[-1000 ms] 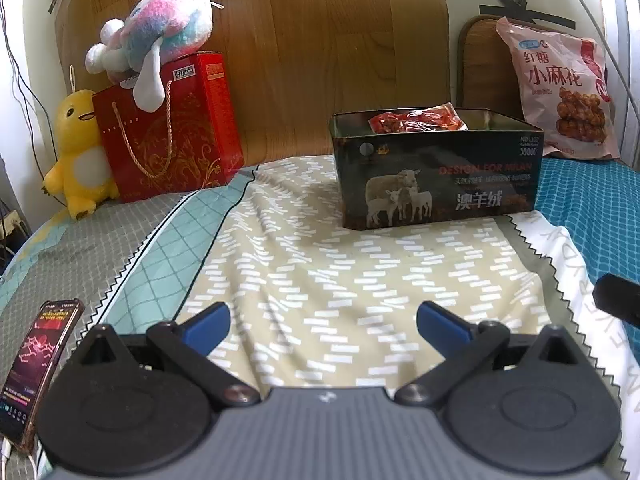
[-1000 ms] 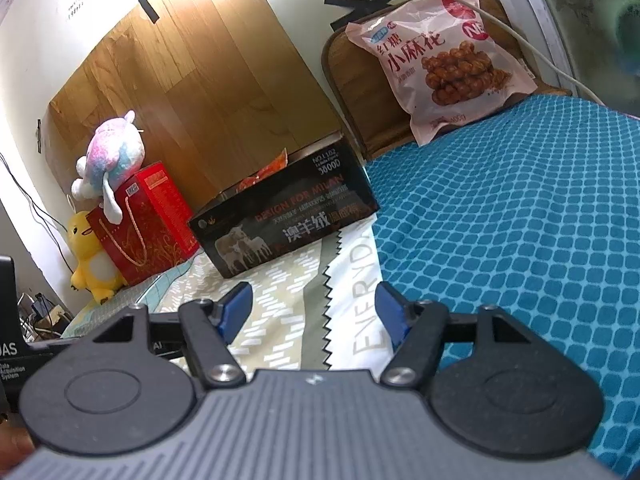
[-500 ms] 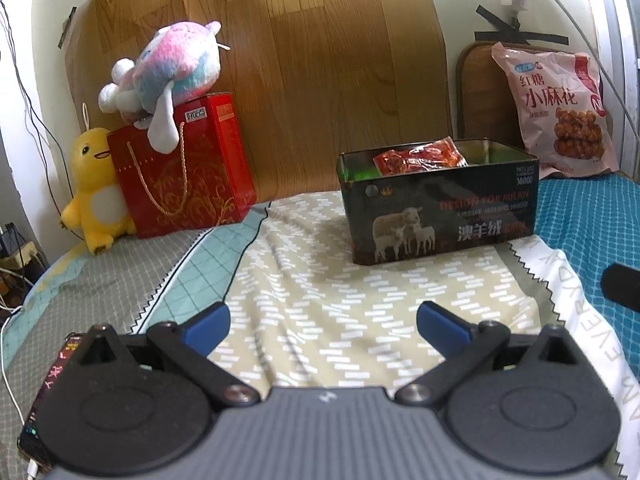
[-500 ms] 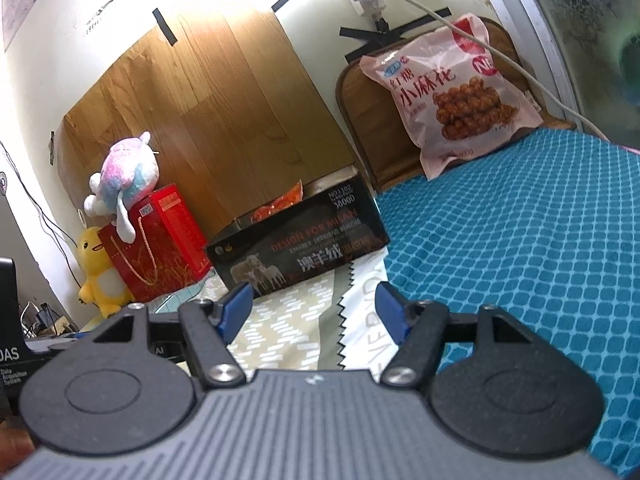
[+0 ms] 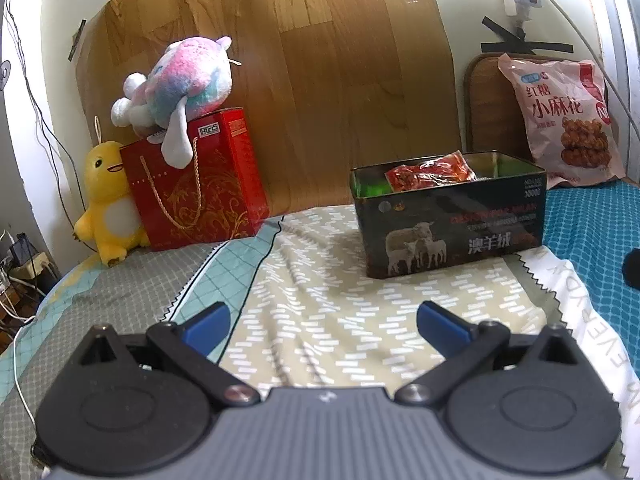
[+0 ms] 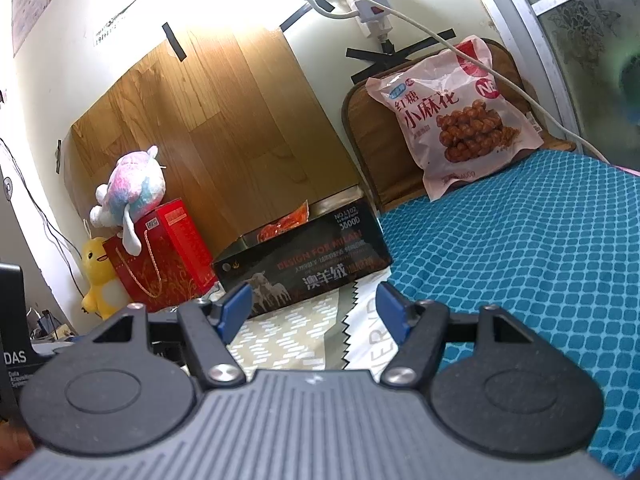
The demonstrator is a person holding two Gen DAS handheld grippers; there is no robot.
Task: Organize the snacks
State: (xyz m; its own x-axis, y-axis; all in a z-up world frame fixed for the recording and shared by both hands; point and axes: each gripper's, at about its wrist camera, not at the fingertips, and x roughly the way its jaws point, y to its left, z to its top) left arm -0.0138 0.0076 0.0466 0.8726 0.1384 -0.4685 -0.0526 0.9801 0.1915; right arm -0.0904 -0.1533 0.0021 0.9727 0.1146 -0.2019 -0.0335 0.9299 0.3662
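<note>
Bedding runs clear from the near edge to the far wall. At far left, a yellow plush duck [image 5: 105, 208] leans beside a red gift bag [image 5: 200, 184] topped by a pastel plush [image 5: 180, 84]. Open patterned sheet [image 5: 320, 312] lies before the left gripper [image 5: 322, 320], jaws apart and empty. Further right, the dark tin box [image 5: 452, 224] holds a red snack packet [image 5: 430, 170]. The right gripper [image 6: 314, 306] is spread too, empty, over teal blanket [image 6: 520, 260]. The pink twist-snack bag [image 6: 456, 116] leans on the headboard.
</note>
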